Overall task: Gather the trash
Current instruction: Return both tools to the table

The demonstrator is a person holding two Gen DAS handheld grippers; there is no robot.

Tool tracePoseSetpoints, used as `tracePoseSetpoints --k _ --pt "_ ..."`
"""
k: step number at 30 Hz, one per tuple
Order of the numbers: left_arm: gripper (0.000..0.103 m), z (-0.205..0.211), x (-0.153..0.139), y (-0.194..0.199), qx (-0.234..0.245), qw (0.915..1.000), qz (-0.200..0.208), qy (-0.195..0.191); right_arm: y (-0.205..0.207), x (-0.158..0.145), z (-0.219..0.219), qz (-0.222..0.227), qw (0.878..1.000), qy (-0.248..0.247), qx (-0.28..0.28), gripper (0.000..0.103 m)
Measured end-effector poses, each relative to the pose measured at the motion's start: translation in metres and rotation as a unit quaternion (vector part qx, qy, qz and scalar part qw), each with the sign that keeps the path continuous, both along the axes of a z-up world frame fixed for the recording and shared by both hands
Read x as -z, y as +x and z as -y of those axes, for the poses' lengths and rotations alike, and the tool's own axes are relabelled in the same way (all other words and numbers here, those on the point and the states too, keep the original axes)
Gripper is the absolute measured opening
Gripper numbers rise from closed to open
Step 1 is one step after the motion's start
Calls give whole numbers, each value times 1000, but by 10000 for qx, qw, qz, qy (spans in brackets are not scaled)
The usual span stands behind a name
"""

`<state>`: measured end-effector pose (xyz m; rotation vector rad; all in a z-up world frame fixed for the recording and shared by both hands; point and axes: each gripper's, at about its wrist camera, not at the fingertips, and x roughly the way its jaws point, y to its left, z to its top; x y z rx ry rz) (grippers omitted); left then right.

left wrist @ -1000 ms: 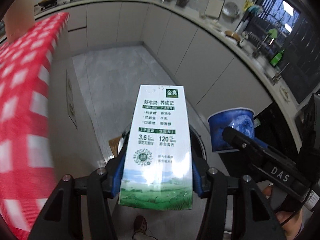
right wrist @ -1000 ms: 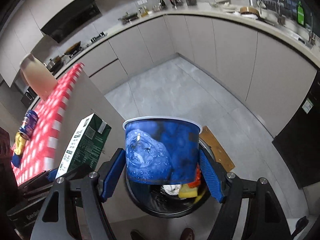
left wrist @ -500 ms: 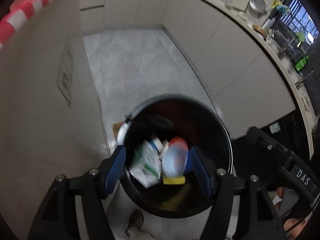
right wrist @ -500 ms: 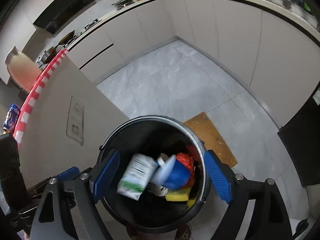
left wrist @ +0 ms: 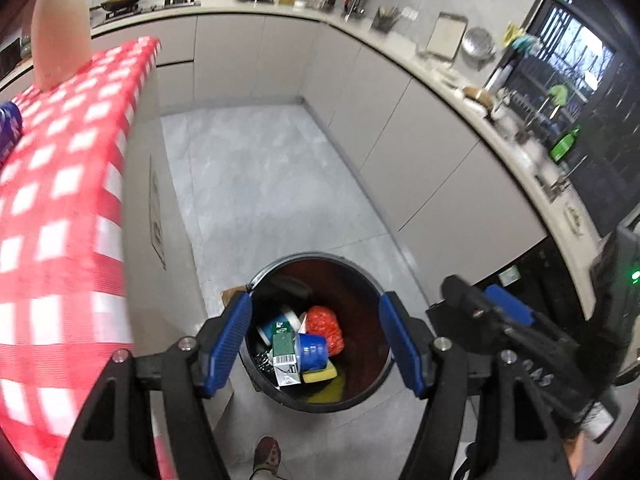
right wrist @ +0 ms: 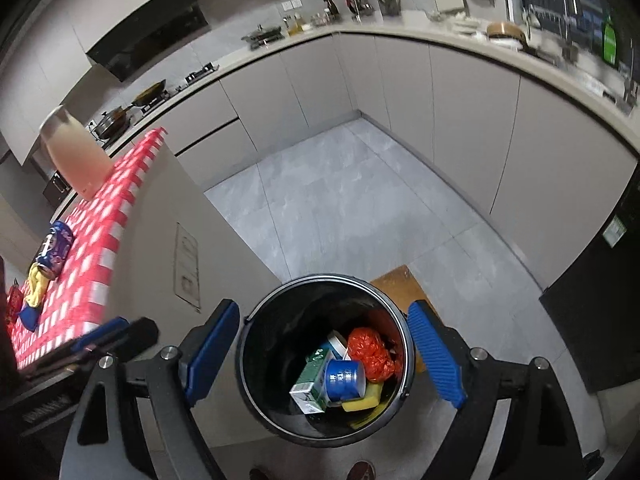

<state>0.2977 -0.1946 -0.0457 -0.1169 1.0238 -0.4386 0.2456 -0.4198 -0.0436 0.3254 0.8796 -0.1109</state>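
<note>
A black round trash bin (left wrist: 372,292) (right wrist: 264,312) stands on the floor below both grippers. Inside lie the green-and-white milk carton (left wrist: 285,356) (right wrist: 310,384), the blue paper cup (left wrist: 313,352) (right wrist: 344,380), a red bag (left wrist: 330,326) (right wrist: 370,350) and a yellow sponge (left wrist: 320,376). My left gripper (left wrist: 320,344) is open and empty above the bin. My right gripper (right wrist: 324,356) is open and empty above the bin; it also shows in the left wrist view (left wrist: 500,316). A blue can (right wrist: 54,248) and yellow-blue trash (right wrist: 34,300) lie on the red checked tablecloth (right wrist: 112,200).
The counter with the red checked tablecloth (left wrist: 60,200) stands to the left, a beige jug (right wrist: 74,156) on it. Grey kitchen cabinets (right wrist: 460,120) curve around the tiled floor (left wrist: 260,192). A brown board (right wrist: 400,284) lies behind the bin. A shoe (left wrist: 268,456) is below.
Both grippers opened and dropped their loads: the milk carton and the blue cup fell into the bin and now lie still. Both cameras tilted back up.
</note>
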Motion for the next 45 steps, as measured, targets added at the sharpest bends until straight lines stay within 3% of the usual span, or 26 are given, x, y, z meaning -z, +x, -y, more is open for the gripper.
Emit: tracePoseSetpoints --k 4,12,22,29,36,45 --pt "68 -27 -26 -11 32 9996 193 -198 -11 -27 -22 201 9998 -23 5 88" --pt "71 -118 -31 -19 -459 9986 260 -54 -30 -67 -111 521 9984 -30 -232 88" --pt "71 -267 -43 -32 -1261 9906 458 254 -31 -90 -257 740 9937 6 -844 88" --pt "71 -342 -41 -30 -1524 9859 553 412 -27 -93 -354 833 9898 14 -1157 88" --pt "71 -380 -38 -25 -1602 9848 533 395 -23 -89 -406 758 9879 49 -1355 88" --pt "71 -391 -36 -2 -1901 9795 554 368 10 -92 -425 776 9814 -5 -1757 88"
